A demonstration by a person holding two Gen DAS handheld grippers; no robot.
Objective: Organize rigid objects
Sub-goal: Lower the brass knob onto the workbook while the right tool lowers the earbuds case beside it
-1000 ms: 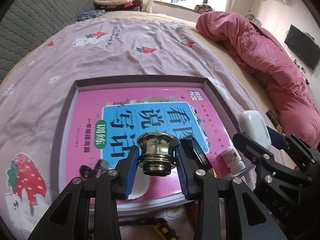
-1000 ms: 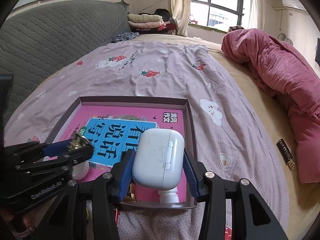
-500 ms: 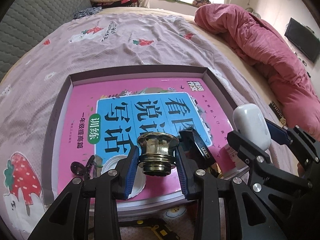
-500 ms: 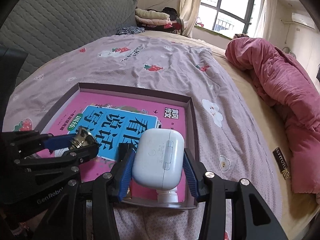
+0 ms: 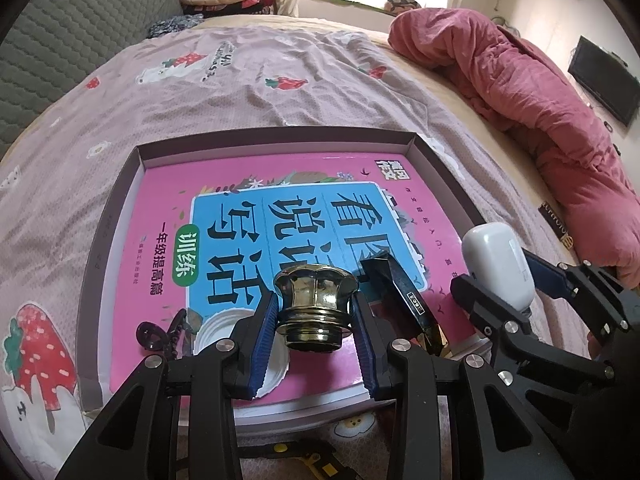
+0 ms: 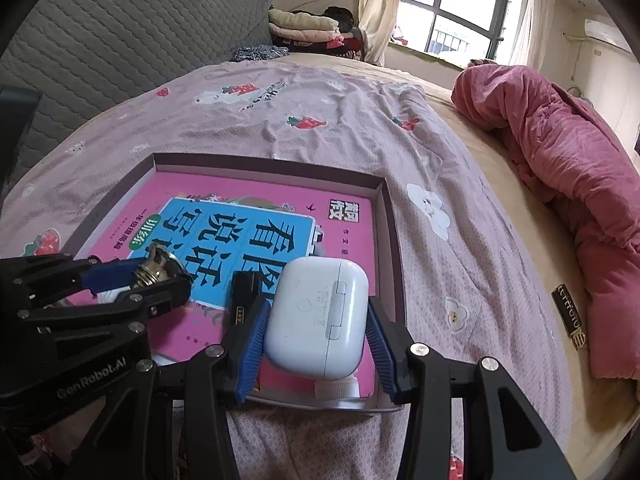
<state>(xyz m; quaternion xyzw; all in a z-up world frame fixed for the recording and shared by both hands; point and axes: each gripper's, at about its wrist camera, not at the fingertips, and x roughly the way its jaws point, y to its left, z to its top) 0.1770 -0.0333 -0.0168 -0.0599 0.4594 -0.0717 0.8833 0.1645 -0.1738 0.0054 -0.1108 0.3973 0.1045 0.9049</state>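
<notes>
Both loads hover over the shallow purple cardboard tray point(image 5: 120, 216): the left gripper point(image 5: 316, 320) clamps a brass fluted cap point(image 5: 316, 300), the right gripper point(image 6: 316, 336) clamps a white earbud case point(image 6: 316, 316). Next, likely lowering each onto the pink book point(image 5: 248, 184) inside and releasing.

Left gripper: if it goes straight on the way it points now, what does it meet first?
Most likely the pink book lying in the shallow box. The left gripper, shut on the brass cap, aims down at the blue title panel. Nothing visible stands between, though depth is hard to judge.
</notes>
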